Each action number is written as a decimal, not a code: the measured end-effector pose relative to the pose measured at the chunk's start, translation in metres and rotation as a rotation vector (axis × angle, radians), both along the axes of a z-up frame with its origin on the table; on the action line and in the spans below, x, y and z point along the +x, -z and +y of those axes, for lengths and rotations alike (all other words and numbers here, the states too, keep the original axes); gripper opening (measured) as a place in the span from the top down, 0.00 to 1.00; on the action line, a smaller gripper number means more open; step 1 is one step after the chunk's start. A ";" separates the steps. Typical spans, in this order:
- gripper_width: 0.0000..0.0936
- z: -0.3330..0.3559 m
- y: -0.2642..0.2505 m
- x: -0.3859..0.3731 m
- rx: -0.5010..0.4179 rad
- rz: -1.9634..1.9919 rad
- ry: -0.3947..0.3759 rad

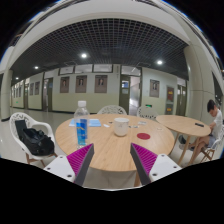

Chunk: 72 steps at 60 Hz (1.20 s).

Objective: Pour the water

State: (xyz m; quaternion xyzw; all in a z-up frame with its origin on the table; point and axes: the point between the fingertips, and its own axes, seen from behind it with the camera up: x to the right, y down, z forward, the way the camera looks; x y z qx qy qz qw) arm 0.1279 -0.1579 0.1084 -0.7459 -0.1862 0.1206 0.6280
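Beyond open tongs (112,160): bottle (82,123), cup (121,126)

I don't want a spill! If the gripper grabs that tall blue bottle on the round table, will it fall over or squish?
The bottle stands tall and narrow, so a sideways push would probably tip it. It looks like thin clear plastic, so it may squash under a hard squeeze. The gripper is open, well short of it.

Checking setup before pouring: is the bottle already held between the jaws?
No, the bottle stands on the table beyond the open jaws.
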 end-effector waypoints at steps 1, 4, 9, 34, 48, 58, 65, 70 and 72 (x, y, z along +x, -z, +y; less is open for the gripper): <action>0.16 0.000 0.002 -0.003 -0.003 -0.003 -0.007; 0.16 0.000 0.004 -0.013 -0.006 -0.004 -0.032; 0.16 0.008 0.005 -0.049 -0.006 -0.005 -0.067; 0.19 0.118 0.035 -0.192 -0.001 -0.035 -0.044; 0.61 0.134 0.044 -0.203 -0.029 -0.008 -0.073; 0.65 0.137 0.042 -0.207 -0.099 0.062 -0.114; 0.65 0.160 0.005 -0.213 -0.196 0.299 -0.109; 0.65 0.199 -0.027 -0.229 -0.270 0.585 -0.110; 0.65 0.210 -0.037 -0.231 -0.334 0.717 -0.107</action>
